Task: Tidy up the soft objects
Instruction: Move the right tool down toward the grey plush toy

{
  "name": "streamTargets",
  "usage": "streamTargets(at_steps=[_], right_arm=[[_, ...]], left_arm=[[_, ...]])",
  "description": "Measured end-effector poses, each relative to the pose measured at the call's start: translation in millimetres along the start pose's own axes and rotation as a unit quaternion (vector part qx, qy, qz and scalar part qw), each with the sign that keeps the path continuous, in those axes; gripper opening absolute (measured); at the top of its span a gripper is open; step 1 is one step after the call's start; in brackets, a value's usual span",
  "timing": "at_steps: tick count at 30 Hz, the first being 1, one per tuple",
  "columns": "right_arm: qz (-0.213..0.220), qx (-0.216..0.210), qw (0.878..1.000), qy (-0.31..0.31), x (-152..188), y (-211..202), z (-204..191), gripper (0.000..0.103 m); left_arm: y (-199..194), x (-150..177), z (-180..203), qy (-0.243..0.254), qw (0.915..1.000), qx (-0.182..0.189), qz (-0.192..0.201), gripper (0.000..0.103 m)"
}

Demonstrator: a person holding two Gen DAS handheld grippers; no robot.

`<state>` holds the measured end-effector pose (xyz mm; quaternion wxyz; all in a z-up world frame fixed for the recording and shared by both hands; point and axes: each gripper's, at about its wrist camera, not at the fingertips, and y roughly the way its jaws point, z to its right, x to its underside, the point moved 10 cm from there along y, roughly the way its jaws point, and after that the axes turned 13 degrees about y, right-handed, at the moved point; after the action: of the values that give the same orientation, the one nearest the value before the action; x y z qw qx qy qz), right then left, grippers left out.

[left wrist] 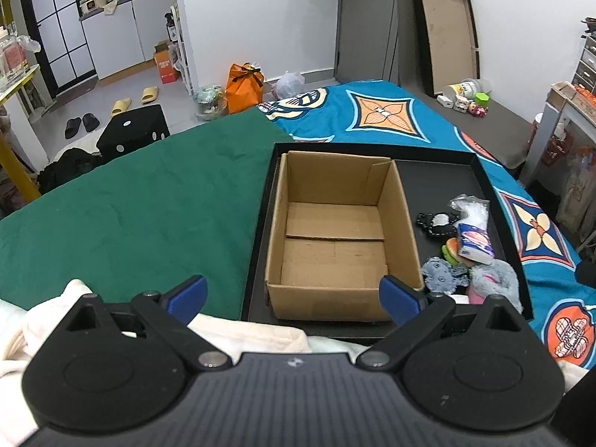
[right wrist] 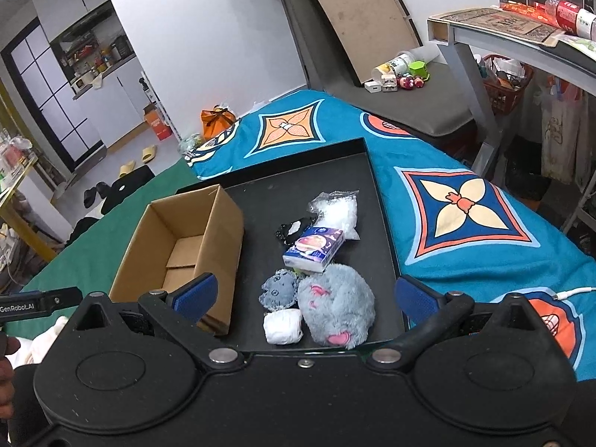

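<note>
Hovering wide open and empty, the right gripper (right wrist: 305,294) hangs over the near end of a black tray (right wrist: 376,193), its blue pads framing a grey plush (right wrist: 335,303) that lies directly ahead. The left gripper (left wrist: 292,292), also spread and holding nothing, faces an empty cardboard box (left wrist: 335,231) standing in the tray's left half. Beside the plush sit a small grey fuzzy toy (right wrist: 278,289) and a white wad (right wrist: 283,326); beyond them a tissue pack (right wrist: 314,249), a black-and-white piece (right wrist: 292,230) and a clear bag (right wrist: 337,206) lie clustered on the tray floor. Everything here looks light and yielding. The plush should squash under the pads, so a bite across its rounded middle seems safest. The tissue pack's wrapper is probably slick; gripping its narrow sides would likely hold better than its faces. The bag may slip or crumple, so pinching its gathered top seems wiser. The tray rests on a blue patterned blanket (right wrist: 465,201).
</note>
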<state>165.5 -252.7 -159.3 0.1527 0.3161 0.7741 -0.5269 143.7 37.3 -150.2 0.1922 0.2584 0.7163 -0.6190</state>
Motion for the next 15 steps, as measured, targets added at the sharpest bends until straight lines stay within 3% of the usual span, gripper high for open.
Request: streamTargets(at_steps=[10,15], right_arm=[[-0.002,0.008,1.0,-0.011,-2.5,21.5,-3.5,0.102],[-0.016,0.017,1.0,-0.015,3.5,38.5,-3.8,0.098]], left_arm=[[26.7,7.4,-25.2,-0.003,0.9998,-0.012,-0.017,0.096],[41.4,12.4,-37.0,-0.013,0.9994,-0.014,-0.03,0.09]])
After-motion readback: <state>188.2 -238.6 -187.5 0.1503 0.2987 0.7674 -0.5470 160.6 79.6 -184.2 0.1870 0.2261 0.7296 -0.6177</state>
